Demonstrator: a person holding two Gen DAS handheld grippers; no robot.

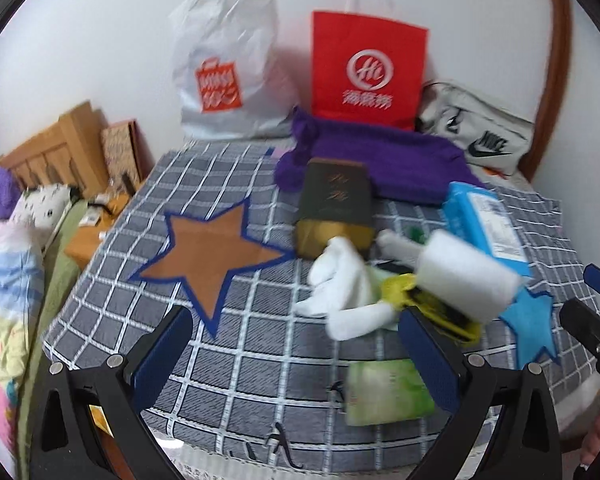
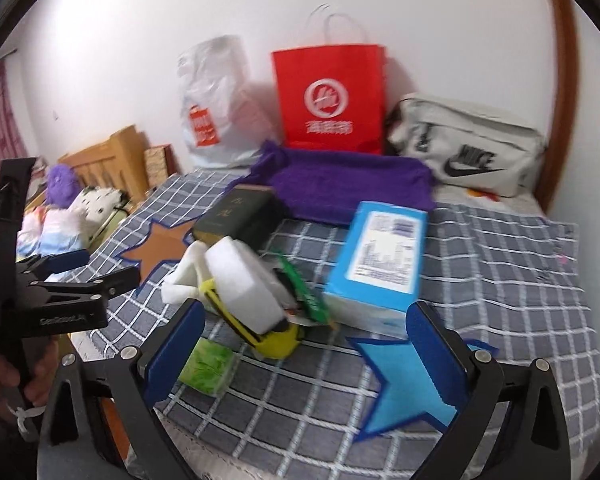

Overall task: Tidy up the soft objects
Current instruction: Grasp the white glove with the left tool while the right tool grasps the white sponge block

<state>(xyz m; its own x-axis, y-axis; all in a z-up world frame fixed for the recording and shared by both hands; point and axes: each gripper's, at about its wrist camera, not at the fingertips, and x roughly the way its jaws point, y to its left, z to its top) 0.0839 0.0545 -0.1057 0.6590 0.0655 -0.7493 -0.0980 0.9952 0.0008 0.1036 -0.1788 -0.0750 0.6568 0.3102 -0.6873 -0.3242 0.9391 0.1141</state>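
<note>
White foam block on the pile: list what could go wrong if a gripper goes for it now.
1. The white foam block lies on top of the yellow object, so lifting it could drag or tip that.
2. The white glove touches the pile and might get pinched along.
3. The blue box sits close beside; wide-open jaws of the right gripper may bump it.

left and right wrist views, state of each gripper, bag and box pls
left gripper: open, empty
right gripper: open, empty
red paper bag: upright against wall
white plastic bag: upright, slumped
blue box: propped at a tilt
dark green box: lying flat
white foam block: resting on the pile
</note>
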